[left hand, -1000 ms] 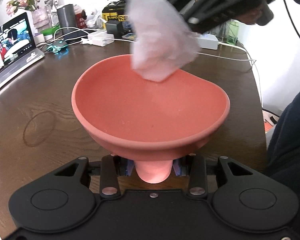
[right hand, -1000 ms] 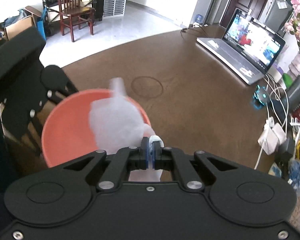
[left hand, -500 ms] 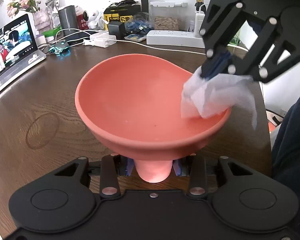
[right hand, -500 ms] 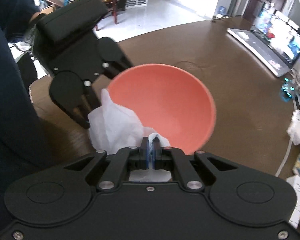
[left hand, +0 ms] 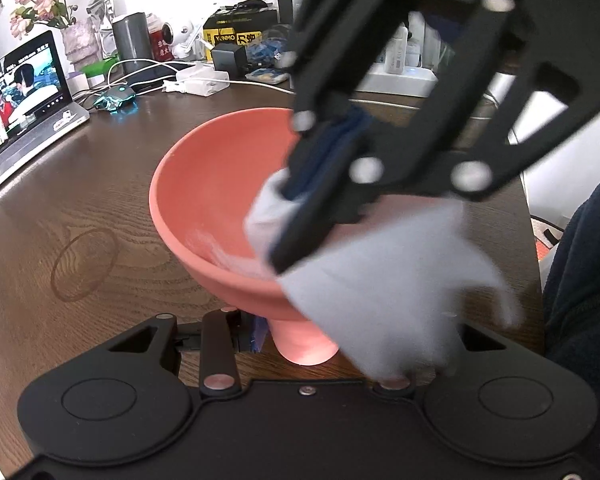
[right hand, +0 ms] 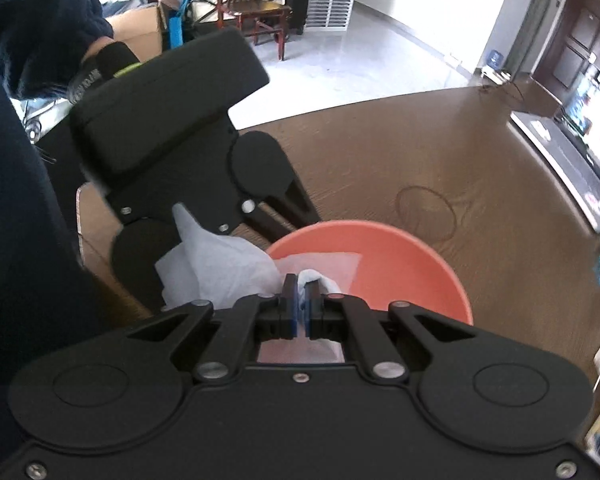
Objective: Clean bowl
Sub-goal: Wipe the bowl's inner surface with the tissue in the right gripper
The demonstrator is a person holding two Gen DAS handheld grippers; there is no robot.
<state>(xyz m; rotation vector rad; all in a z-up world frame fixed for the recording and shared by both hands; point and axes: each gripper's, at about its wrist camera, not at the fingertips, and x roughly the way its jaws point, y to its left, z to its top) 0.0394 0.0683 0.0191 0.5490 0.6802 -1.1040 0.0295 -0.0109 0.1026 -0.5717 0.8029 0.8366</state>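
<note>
1. The bowl [left hand: 220, 184] is standing above the table [left hand: 100, 184], directly in front of the left gripper [left hand: 300, 332], which is clamping its foot between the two fingers; the right finger is hidden behind the tissue [left hand: 388, 288].
2. The bowl's opening is facing up and is tilting a little toward the right gripper [right hand: 301, 292], so its inner wall is lying just ahead of and below that gripper's tips.
3. The right gripper is the nearer one to the inside of the bowl. It is reaching down over the near right part of the rim.
4. Its jaws are pressed together on a fold of the tissue. In the right wrist view, one part of the tissue [right hand: 320, 264] is lying flat on the inner wall, and the rest is hanging outside the rim.
5. I judge that the wiping is in progress. The next stroke probably needs to follow the curved wall around, with the left gripper keeping the foot firm.
</note>
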